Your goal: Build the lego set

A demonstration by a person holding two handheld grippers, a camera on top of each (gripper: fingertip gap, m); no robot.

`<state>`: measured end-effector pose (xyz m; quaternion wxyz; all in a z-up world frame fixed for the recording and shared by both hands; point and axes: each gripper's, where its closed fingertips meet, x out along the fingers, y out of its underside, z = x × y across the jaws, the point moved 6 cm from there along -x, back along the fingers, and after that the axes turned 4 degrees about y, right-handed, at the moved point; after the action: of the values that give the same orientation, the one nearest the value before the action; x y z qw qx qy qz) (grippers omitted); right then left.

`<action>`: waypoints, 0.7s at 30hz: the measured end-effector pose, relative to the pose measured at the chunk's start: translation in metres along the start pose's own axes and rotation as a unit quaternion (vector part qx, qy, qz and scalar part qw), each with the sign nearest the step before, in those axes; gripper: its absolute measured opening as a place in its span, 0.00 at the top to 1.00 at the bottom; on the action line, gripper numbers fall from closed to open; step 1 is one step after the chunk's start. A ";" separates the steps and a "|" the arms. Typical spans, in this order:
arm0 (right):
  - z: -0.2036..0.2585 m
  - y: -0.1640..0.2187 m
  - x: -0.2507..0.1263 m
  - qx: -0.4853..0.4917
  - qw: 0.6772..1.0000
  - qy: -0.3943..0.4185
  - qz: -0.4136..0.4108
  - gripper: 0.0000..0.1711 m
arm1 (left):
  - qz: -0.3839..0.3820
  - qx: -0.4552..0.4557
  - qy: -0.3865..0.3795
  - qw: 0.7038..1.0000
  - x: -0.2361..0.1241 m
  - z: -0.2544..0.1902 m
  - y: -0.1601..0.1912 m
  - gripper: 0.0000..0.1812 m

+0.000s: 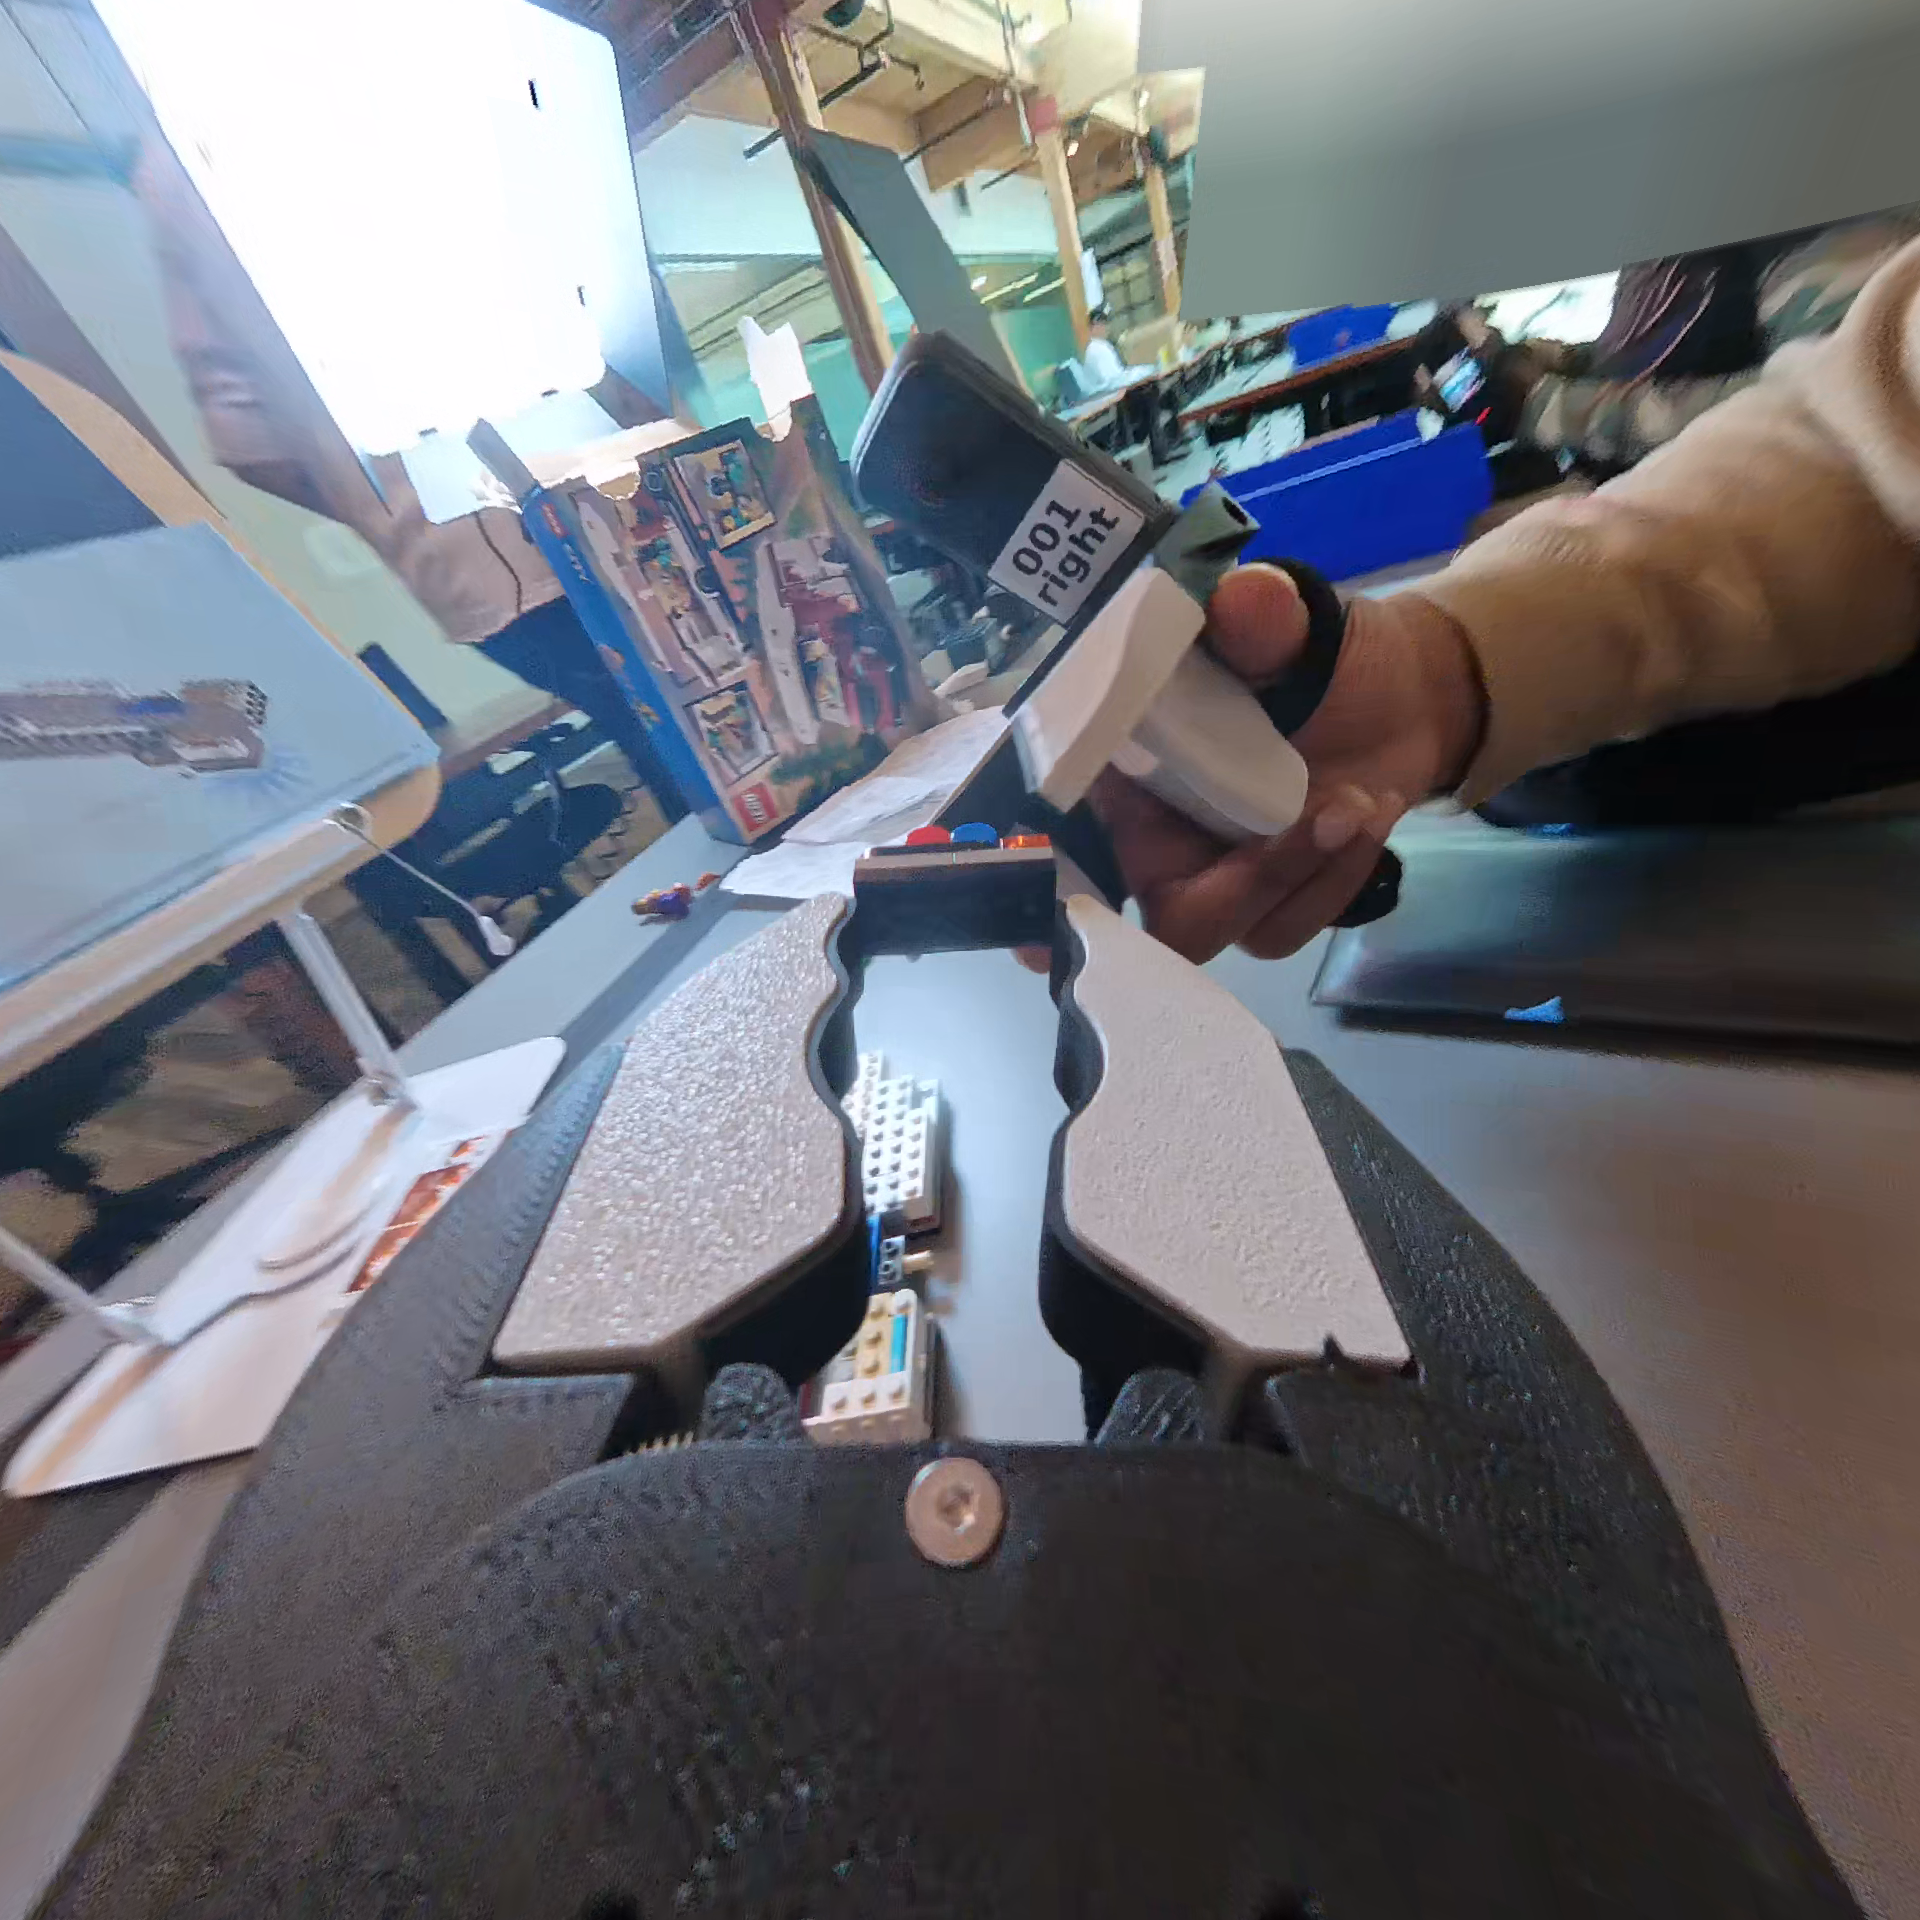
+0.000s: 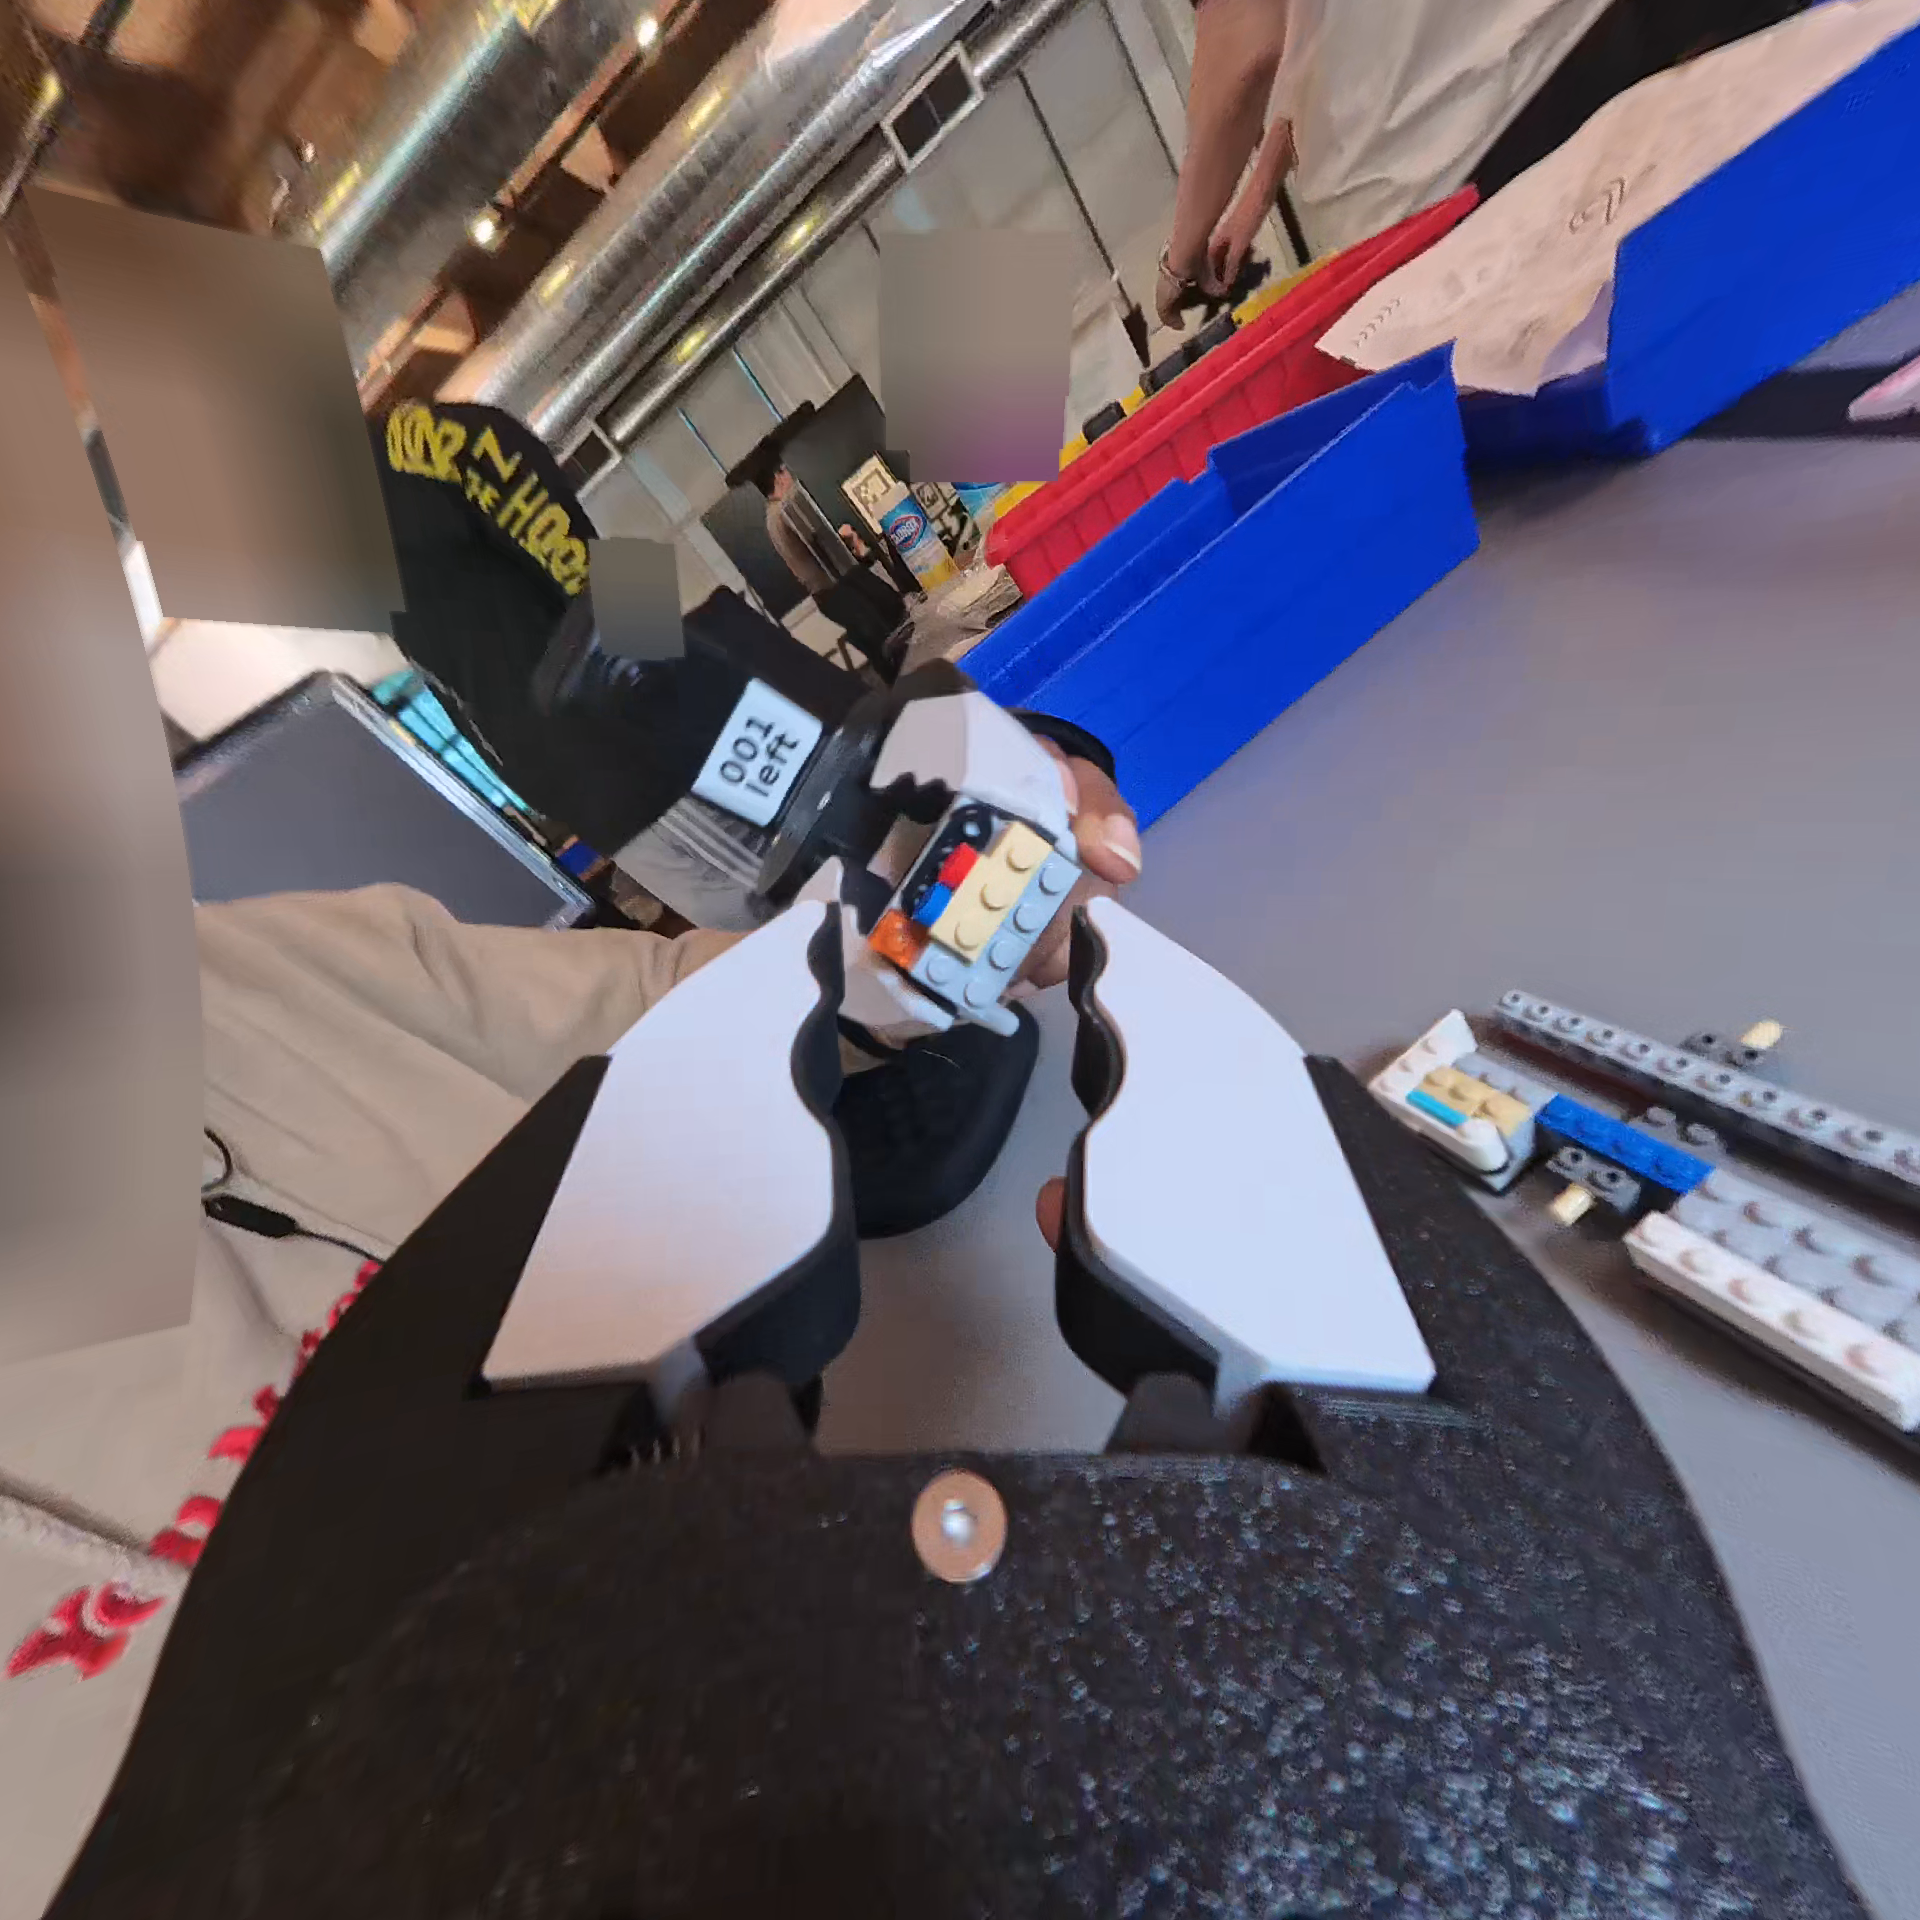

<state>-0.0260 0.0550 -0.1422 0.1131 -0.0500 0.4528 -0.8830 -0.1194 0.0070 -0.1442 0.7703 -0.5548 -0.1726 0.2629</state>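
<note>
- Grey and black small lego block (image 1: 954, 896) sits between the tips of my left gripper (image 1: 956, 925) in the left wrist view, at 12 o'clock from the camera. My fingers are narrow and they clamp it on both sides. On its top I see red, blue and orange studs.
- Under the fingers, on the grey table (image 1: 1558, 1195), lies the long white lego assembly (image 1: 896, 1132), at 6 o'clock from the held block.
- At 1 o'clock my right hand (image 1: 1299, 769) holds the right gripper's handle. Its fingers I cannot see from here.
- At 11 o'clock the lego box (image 1: 727, 623) stands upright on the table, and at 9 o'clock an instruction page (image 1: 187, 727) leans on a stand.
- In the right wrist view, my right gripper (image 2: 956, 940) has its fingers wide apart and they hold nothing.
- At 12 o'clock, just past its tips, the left gripper (image 2: 951, 883) clamps the small lego block (image 2: 987, 914). Here I see tan and grey plates on it.
- At 3 o'clock the long lego assembly (image 2: 1683, 1174) lies flat on the table (image 2: 1558, 779), well apart from my fingers.
- At 1 o'clock stand a blue bin (image 2: 1247, 592) and, behind it, a red bin (image 2: 1195, 436).
</note>
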 end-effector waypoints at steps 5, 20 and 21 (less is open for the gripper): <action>-0.002 0.004 0.006 0.001 1.000 0.022 0.008 0.81 | 0.032 0.084 -0.030 0.996 0.005 -0.007 0.002 0.81; -0.030 0.010 -0.019 -0.164 0.959 0.145 0.177 0.82 | 0.062 -0.009 0.031 0.998 0.010 -0.004 0.019 0.75; -0.036 0.015 -0.023 -0.202 0.940 0.168 0.218 0.82 | 0.056 -0.028 0.031 0.998 0.008 -0.001 0.020 0.76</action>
<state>-0.0079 0.0802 -0.1753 0.2123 0.1772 0.6338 -0.7224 -0.1166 0.0159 -0.1632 0.7437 -0.5926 -0.1245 0.2832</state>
